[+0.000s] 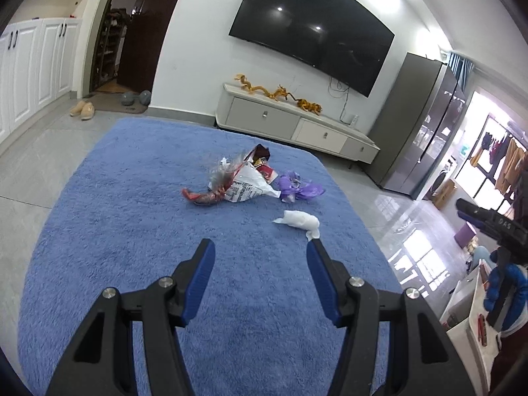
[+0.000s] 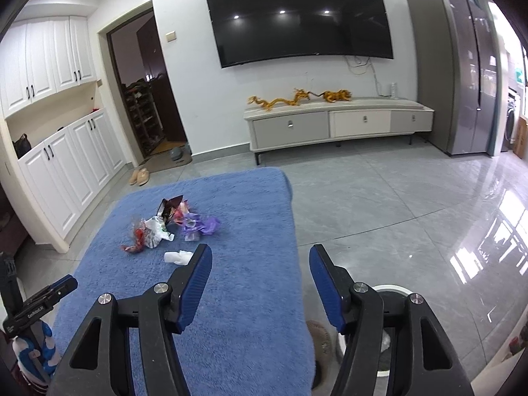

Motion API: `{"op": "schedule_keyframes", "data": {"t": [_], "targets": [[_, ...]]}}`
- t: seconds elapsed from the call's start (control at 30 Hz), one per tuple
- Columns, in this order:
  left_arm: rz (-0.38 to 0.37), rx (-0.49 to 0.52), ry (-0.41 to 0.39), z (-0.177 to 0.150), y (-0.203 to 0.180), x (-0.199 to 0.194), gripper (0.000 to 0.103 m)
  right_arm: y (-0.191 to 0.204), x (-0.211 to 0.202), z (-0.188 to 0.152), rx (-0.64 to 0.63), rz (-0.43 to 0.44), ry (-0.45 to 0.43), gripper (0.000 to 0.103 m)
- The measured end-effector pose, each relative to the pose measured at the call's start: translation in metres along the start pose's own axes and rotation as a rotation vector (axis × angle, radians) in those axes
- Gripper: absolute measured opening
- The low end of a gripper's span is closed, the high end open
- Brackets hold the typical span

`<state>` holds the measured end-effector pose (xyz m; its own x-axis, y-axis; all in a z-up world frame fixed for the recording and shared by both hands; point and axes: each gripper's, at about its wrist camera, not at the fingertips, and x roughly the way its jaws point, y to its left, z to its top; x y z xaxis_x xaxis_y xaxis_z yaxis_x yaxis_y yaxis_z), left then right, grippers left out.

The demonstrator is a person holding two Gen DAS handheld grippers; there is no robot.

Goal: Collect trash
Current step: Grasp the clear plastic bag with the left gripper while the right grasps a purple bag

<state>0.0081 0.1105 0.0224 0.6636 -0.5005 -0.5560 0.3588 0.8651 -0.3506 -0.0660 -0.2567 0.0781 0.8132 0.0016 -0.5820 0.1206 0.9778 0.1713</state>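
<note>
Trash lies on a blue fuzzy cover (image 1: 132,231): a crumpled white tissue (image 1: 302,220), a purple wrapper (image 1: 293,188), a white printed bag (image 1: 246,186), a red wrapper (image 1: 204,197) and a dark packet (image 1: 260,155). My left gripper (image 1: 260,250) is open and empty, just short of the tissue. My right gripper (image 2: 260,257) is open and empty at the cover's right edge (image 2: 297,264), with the tissue (image 2: 177,257) beside its left finger. The pile also shows in the right wrist view (image 2: 171,221). A white bin (image 2: 392,297) sits below the right gripper, mostly hidden.
A TV cabinet (image 2: 336,122) with golden dragon figures stands under a wall TV (image 2: 297,16). A grey fridge (image 2: 462,66) is at the right, white cupboards (image 2: 49,151) at the left. Slippers (image 2: 138,176) lie by the doorway. The floor is glossy grey tile (image 2: 396,198).
</note>
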Motion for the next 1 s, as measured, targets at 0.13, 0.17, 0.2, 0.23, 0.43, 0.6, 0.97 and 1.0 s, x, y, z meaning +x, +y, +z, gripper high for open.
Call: {"op": "schedule_keyframes", "data": {"t": [0.13,0.17,0.2,0.23,0.43,0.6,0.97,1.0], "targets": [[-0.07,-0.024,0.047,0.008,0.0,0.028,0.056,0.003,0.027,0.002,-0.003,0.037,0.036,0.06],[-0.08,-0.032,0.056,0.011,-0.003,0.035,0.056,0.004,0.036,0.003,-0.006,0.048,0.047,0.06],[-0.096,-0.049,0.071,0.013,-0.004,0.047,0.056,0.005,0.042,0.004,-0.009,0.055,0.054,0.06],[-0.106,-0.065,0.082,0.015,-0.005,0.057,0.056,0.005,0.051,0.004,-0.013,0.068,0.064,0.06],[-0.103,-0.137,0.13,0.03,-0.006,0.12,0.056,0.007,0.106,0.009,-0.028,0.149,0.117,0.063],[-0.03,-0.185,0.137,0.043,-0.003,0.168,0.056,0.005,0.15,0.009,-0.029,0.224,0.159,0.063],[0.161,-0.142,0.121,0.07,0.002,0.229,0.062,0.024,0.212,0.023,-0.044,0.38,0.171,0.066],[0.168,-0.143,0.128,0.069,0.003,0.234,0.062,0.027,0.216,0.023,-0.045,0.388,0.174,0.067]]}}
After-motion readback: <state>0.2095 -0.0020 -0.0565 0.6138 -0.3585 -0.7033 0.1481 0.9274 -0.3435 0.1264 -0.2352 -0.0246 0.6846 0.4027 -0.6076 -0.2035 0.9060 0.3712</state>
